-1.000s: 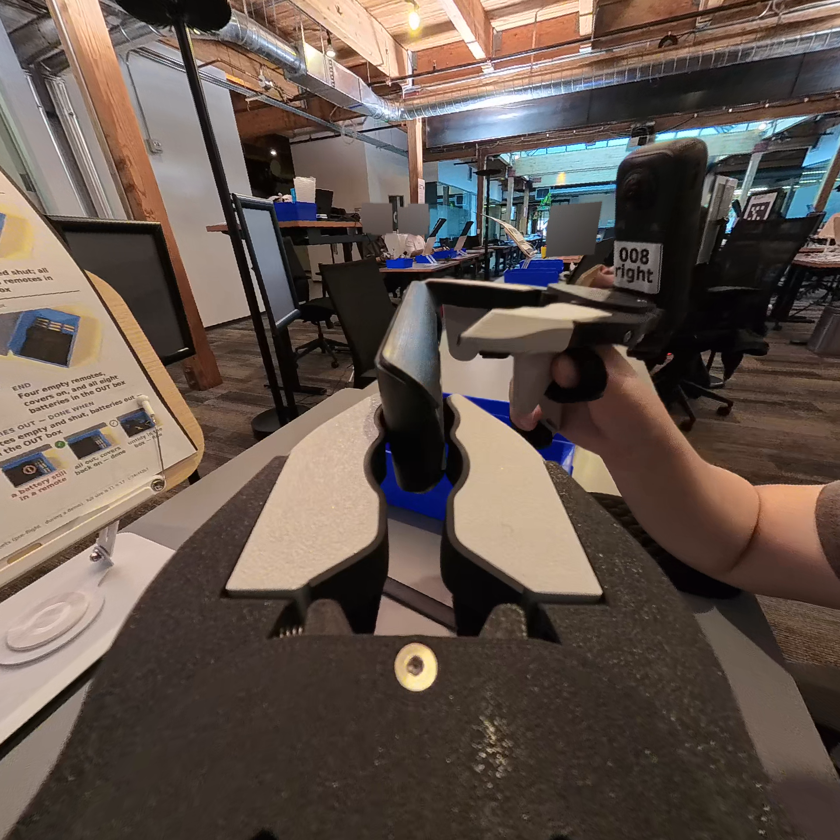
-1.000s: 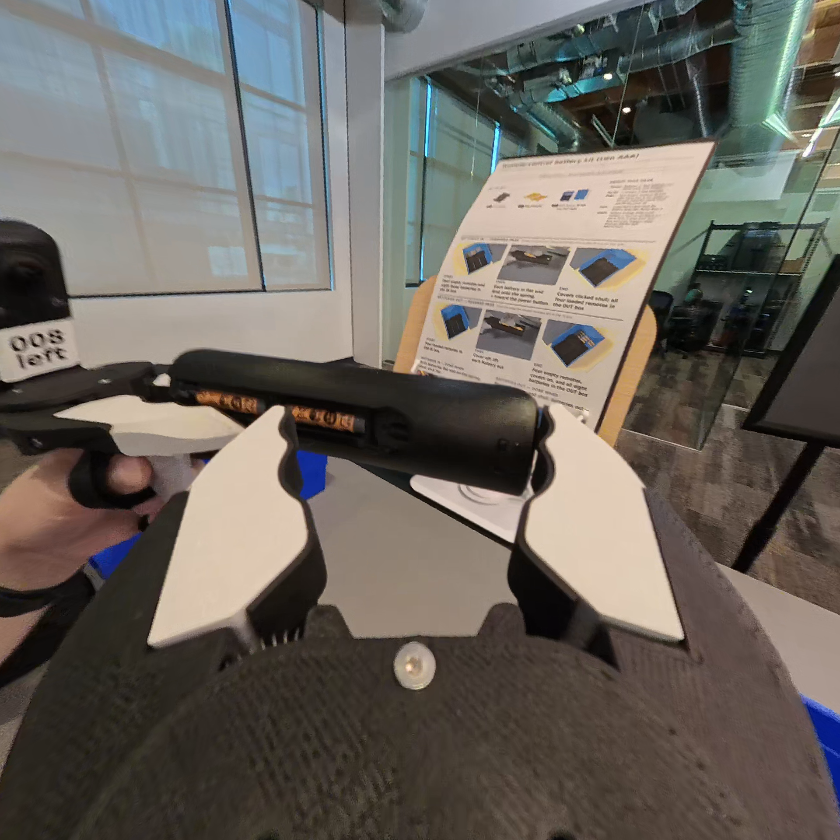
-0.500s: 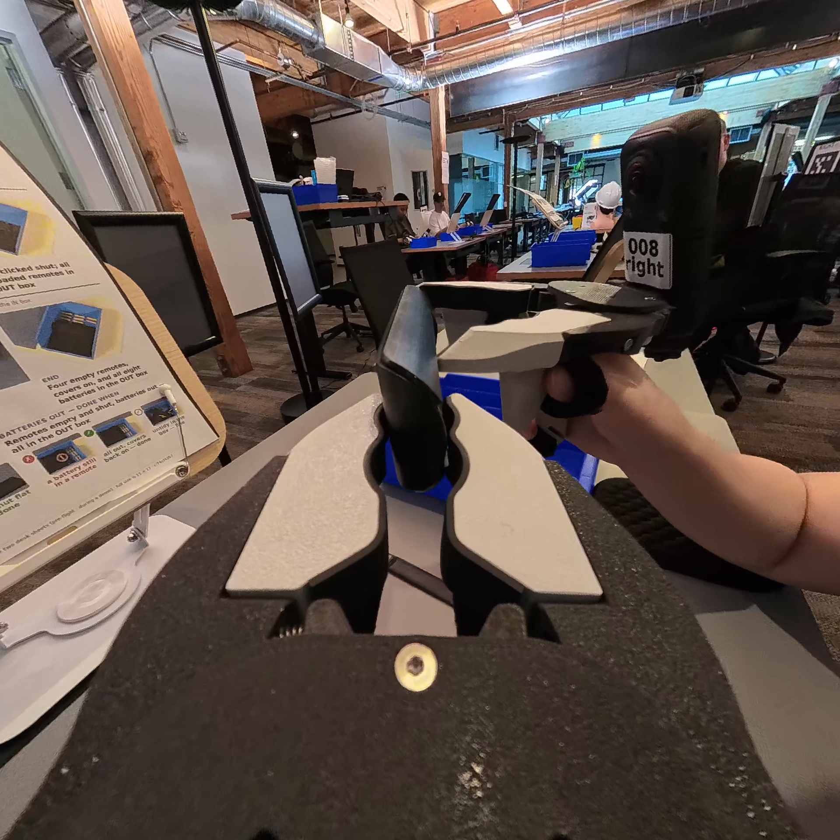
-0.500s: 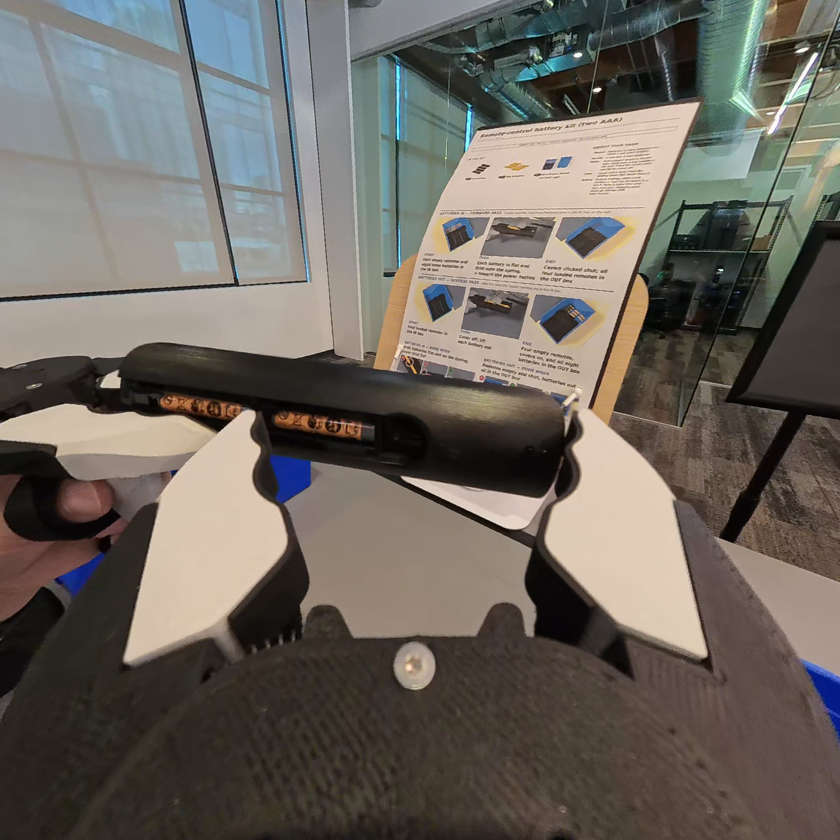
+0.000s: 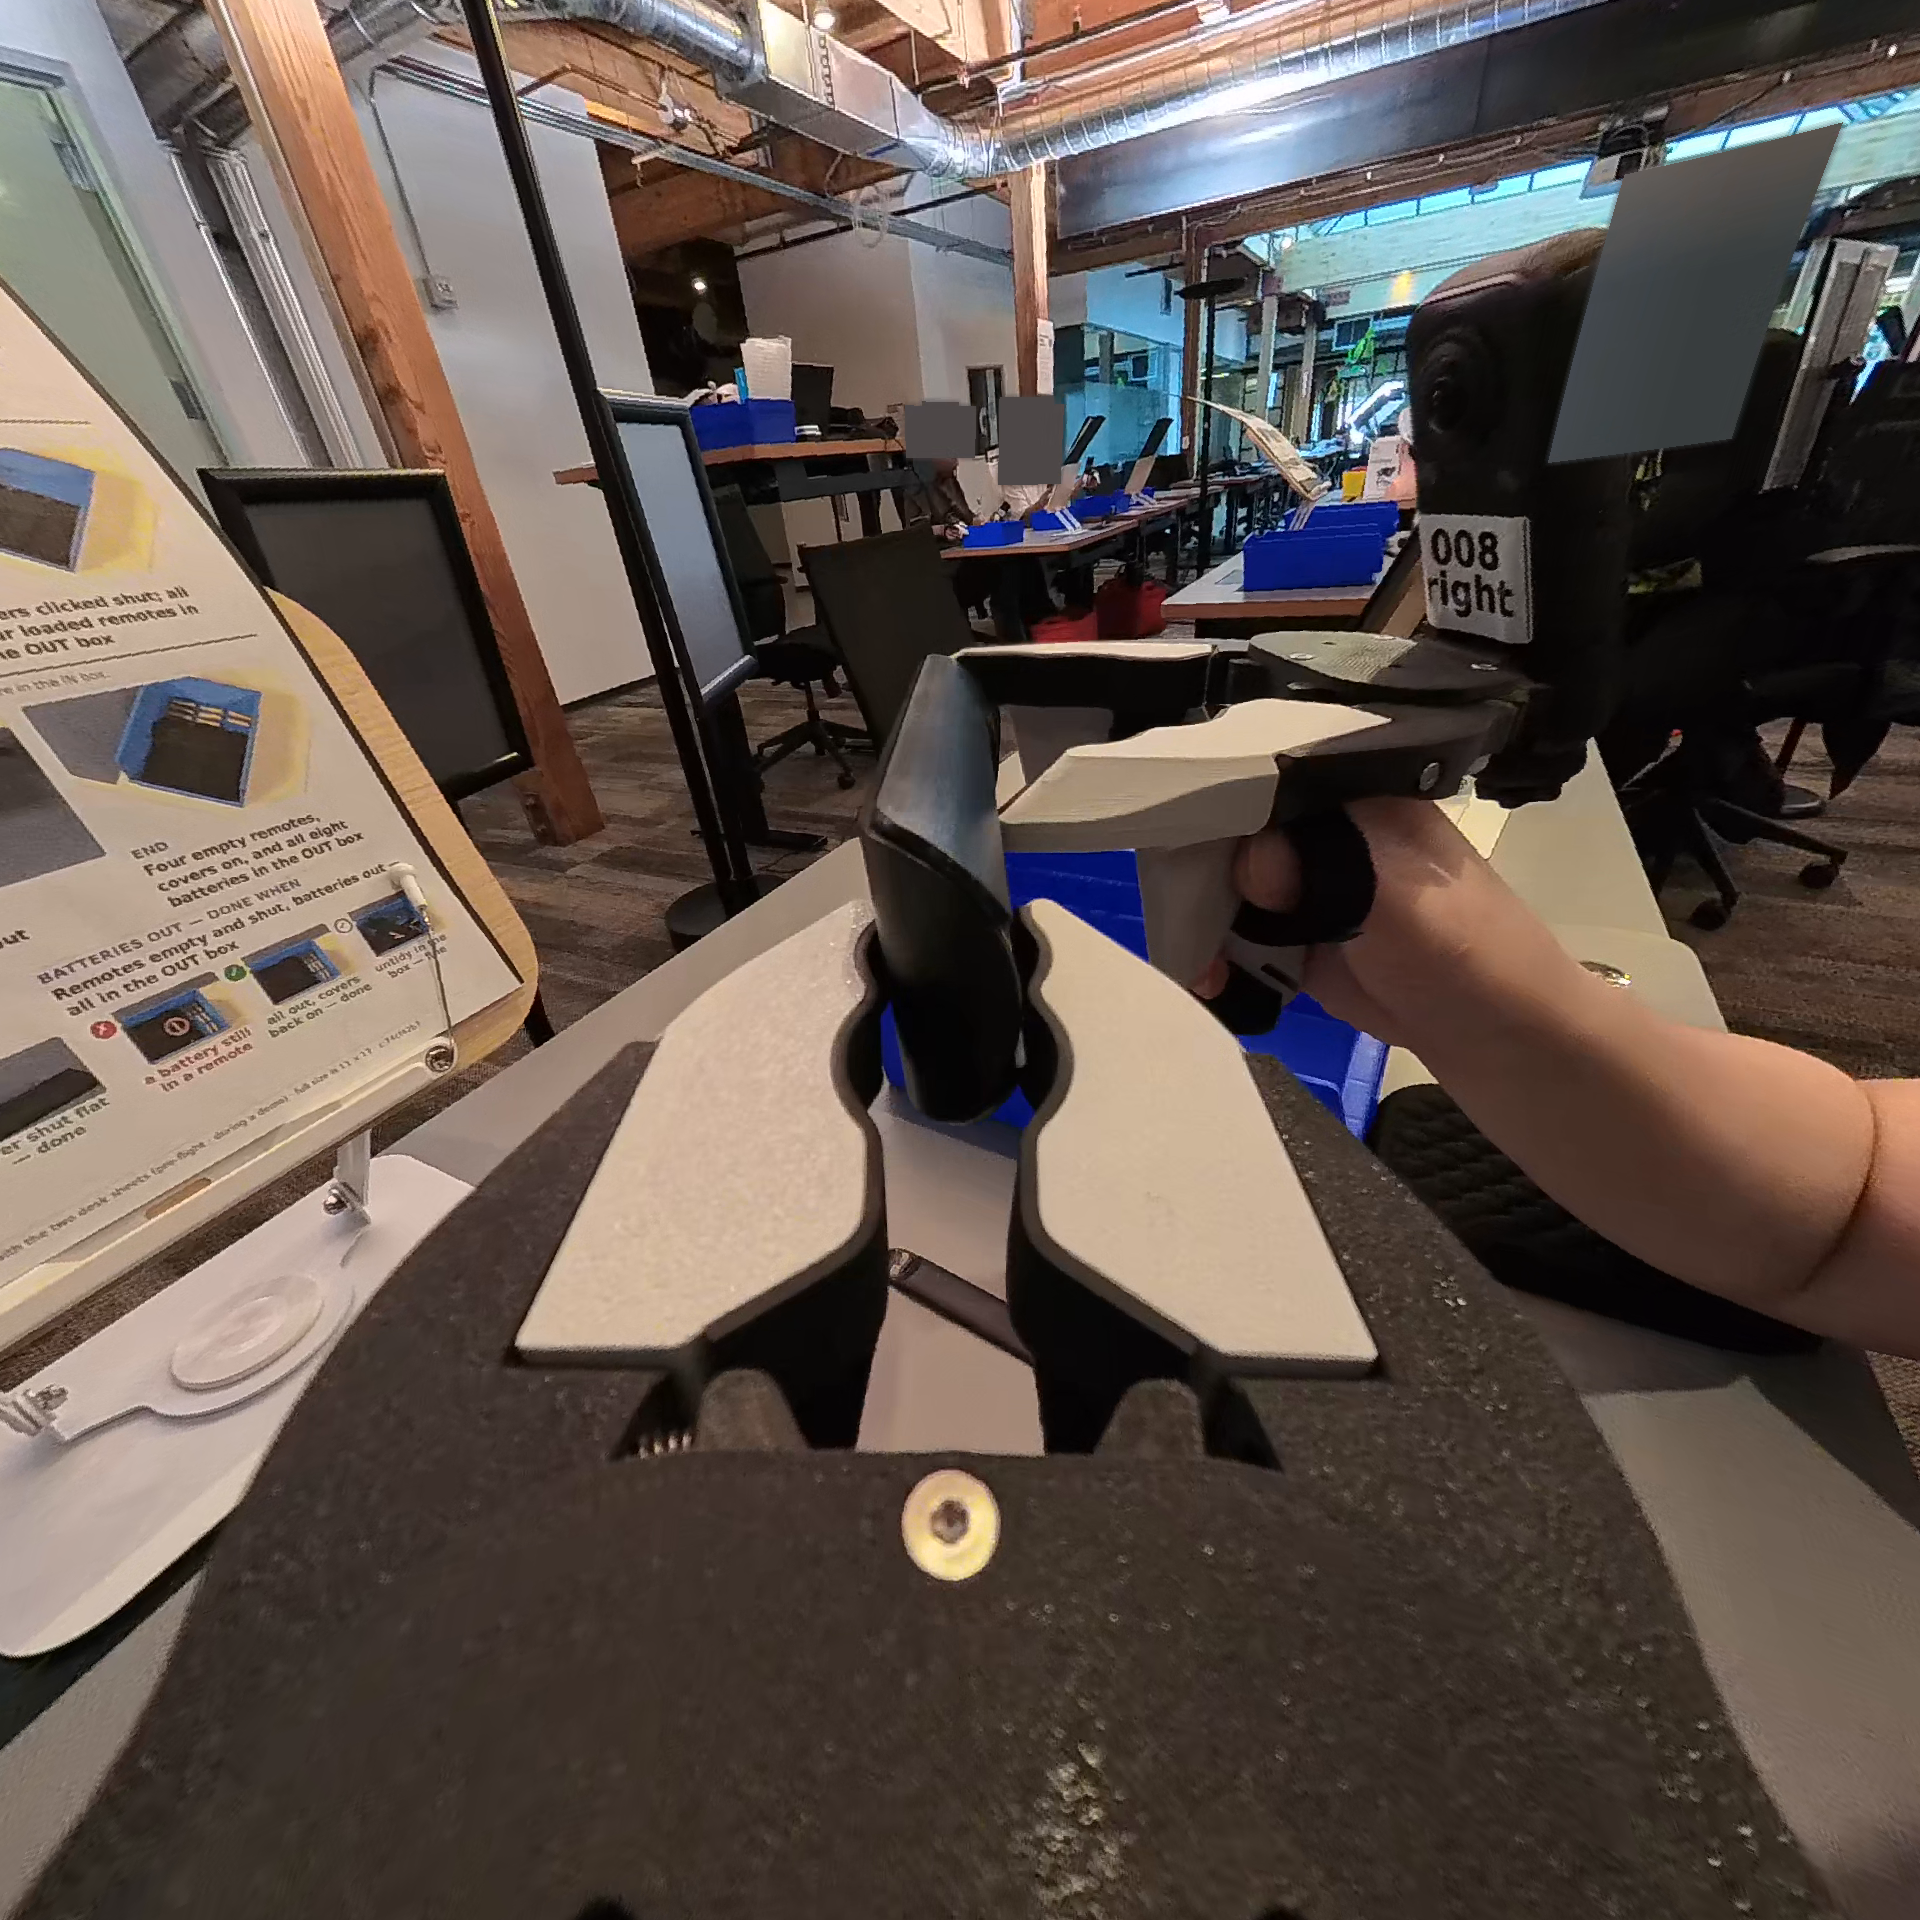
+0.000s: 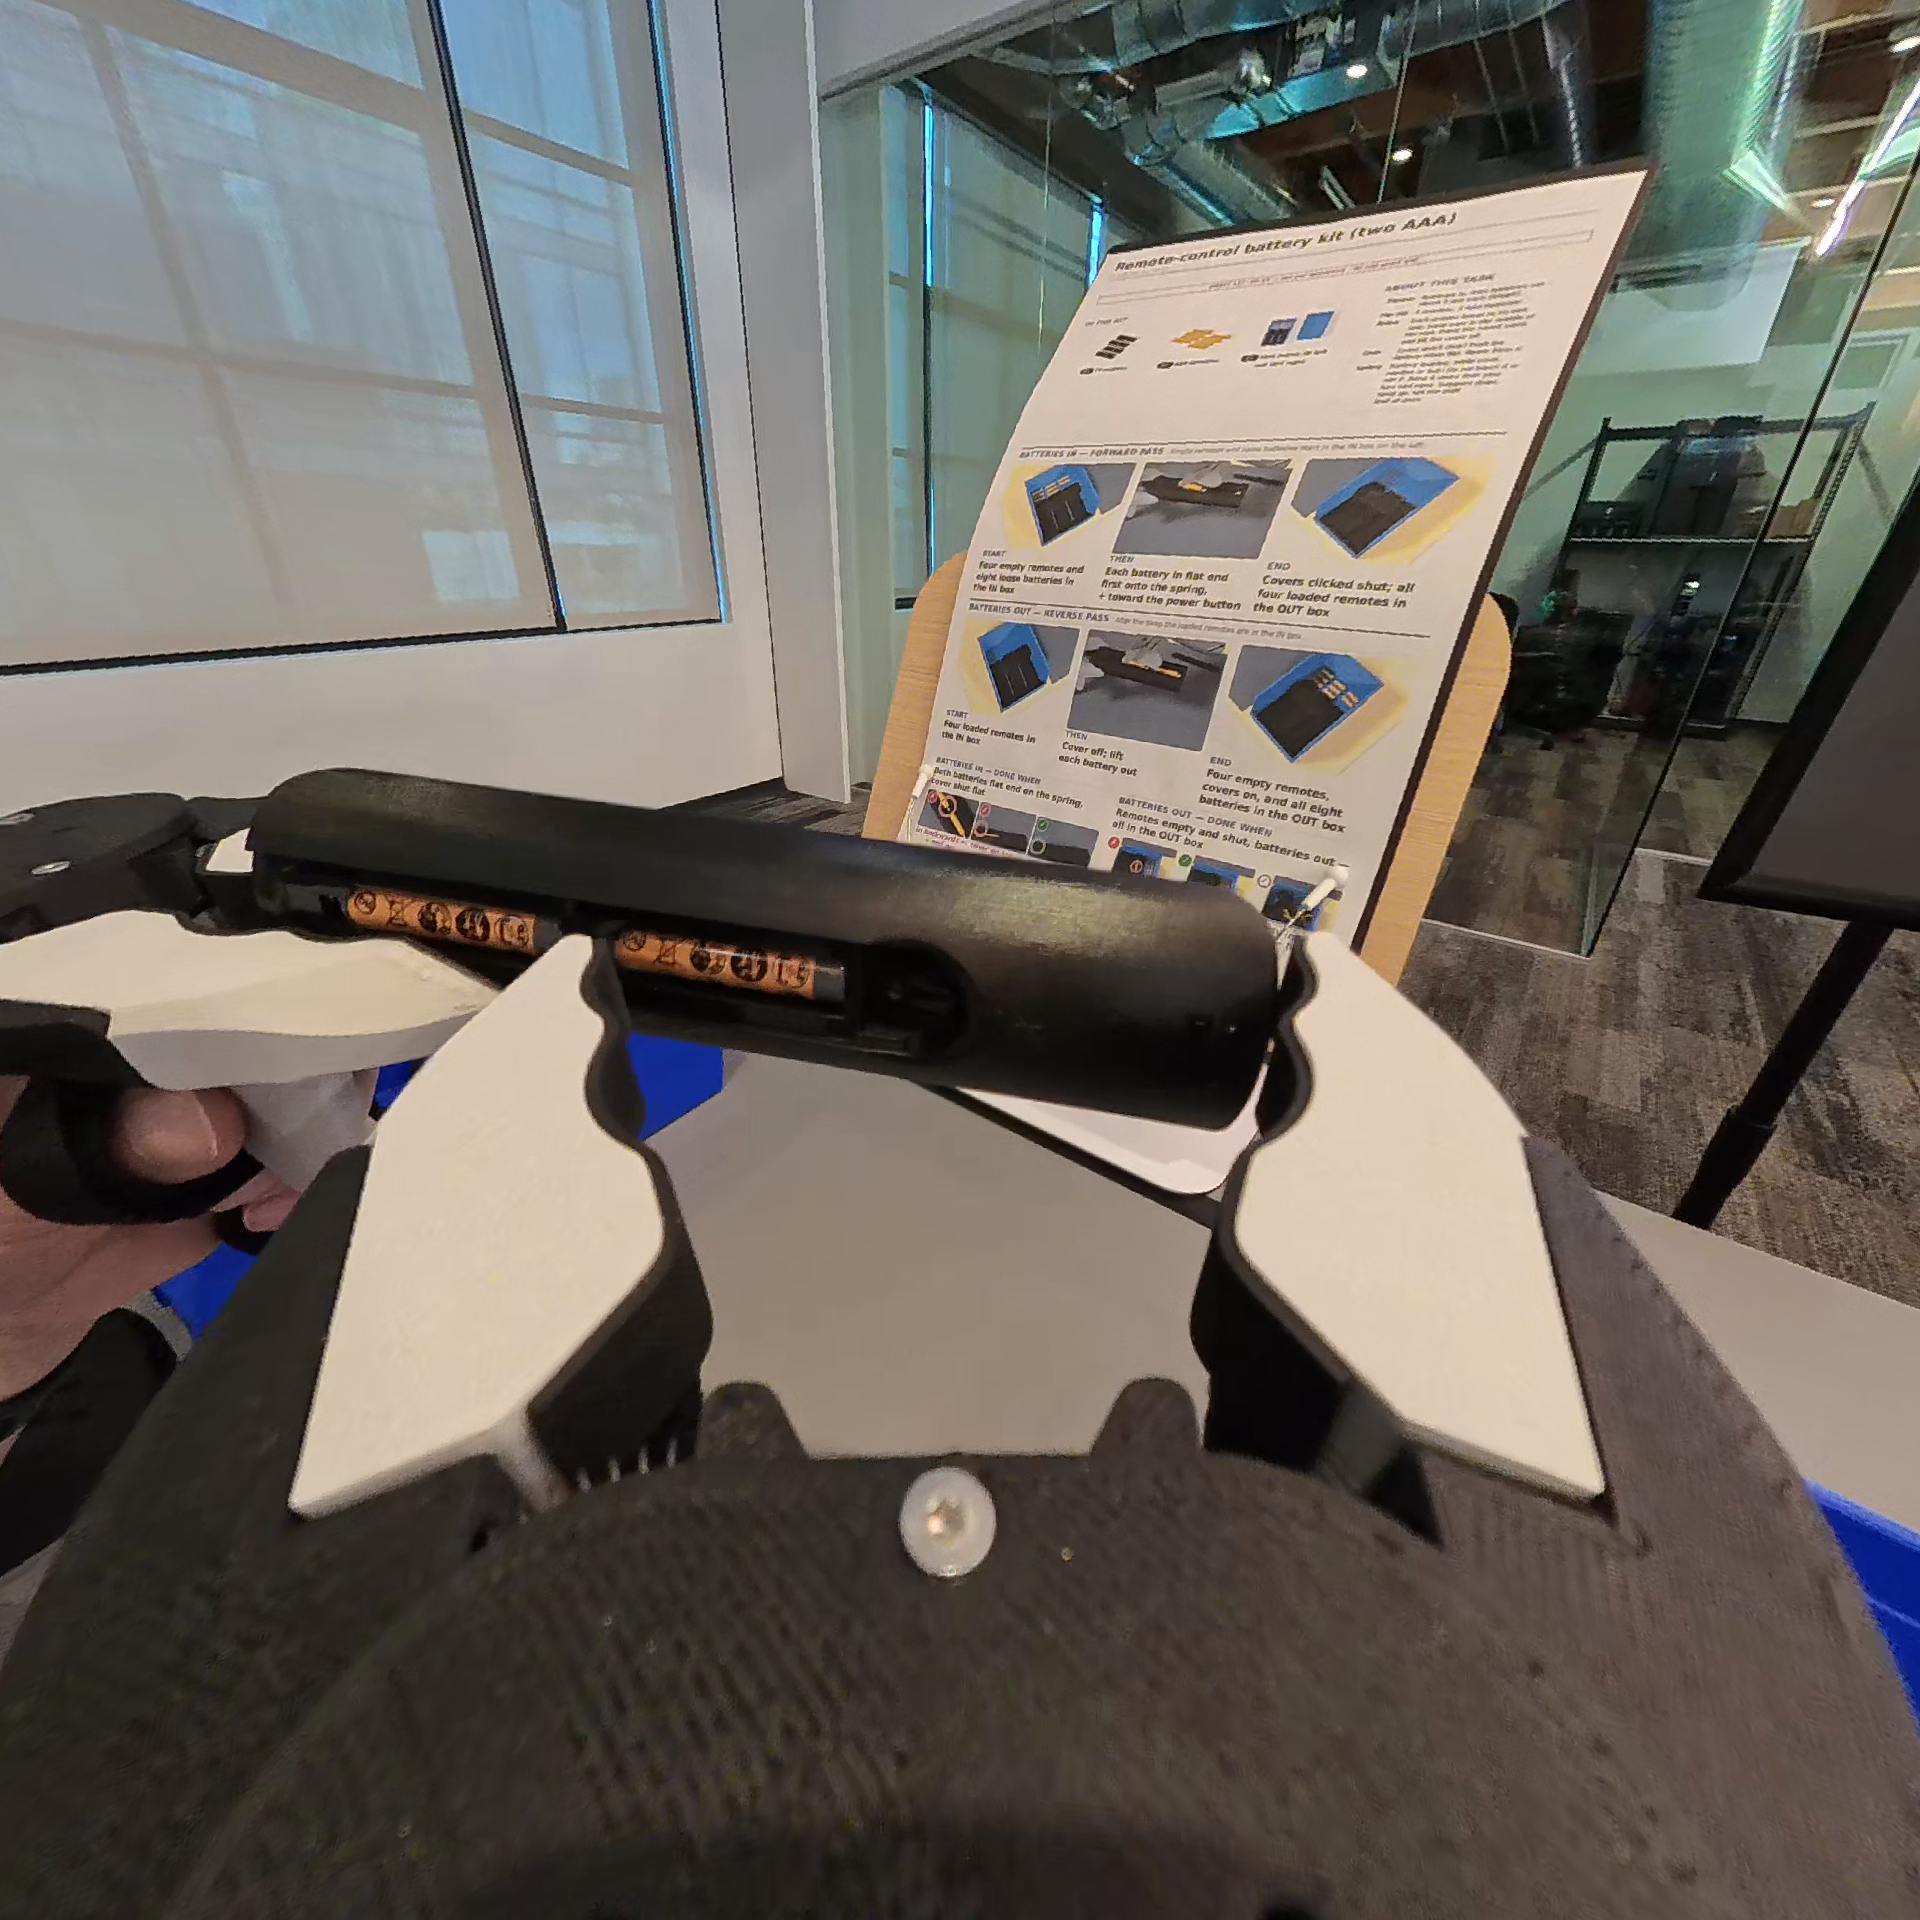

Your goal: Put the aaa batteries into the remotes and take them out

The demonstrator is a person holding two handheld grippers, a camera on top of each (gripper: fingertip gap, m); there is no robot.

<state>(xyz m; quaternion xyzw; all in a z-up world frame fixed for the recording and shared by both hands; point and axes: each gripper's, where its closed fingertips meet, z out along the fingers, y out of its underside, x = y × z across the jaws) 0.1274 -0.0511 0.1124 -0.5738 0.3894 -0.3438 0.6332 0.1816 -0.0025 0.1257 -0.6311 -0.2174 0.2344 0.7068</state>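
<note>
A black remote (image 6: 1039,935) hangs in the air over the grey table (image 6: 935,1247), back cover off. Two orange AAA batteries (image 6: 447,920) (image 6: 717,961) lie end to end in its open compartment. My left gripper (image 5: 945,935) is shut on one end of the remote (image 5: 935,831), which rises away from it. My right gripper (image 6: 935,987) is open along the remote's length. Its right fingertip (image 6: 1309,997) touches the remote's far end. Its left fingertip (image 6: 582,997) sits at the compartment between the batteries. The right gripper also shows in the left wrist view (image 5: 997,738).
A blue bin (image 5: 1101,894) stands on the table behind the remote. An instruction sheet on a wooden stand (image 6: 1226,582) is at the table's far side, seen at left in the left wrist view (image 5: 208,831). A dark thin strip (image 5: 956,1299) lies on the table below my left fingers.
My right gripper's fingers have spread a little wider than a second ago. Both grippers and the remote have shifted slightly. My left gripper keeps its hold on the remote.
</note>
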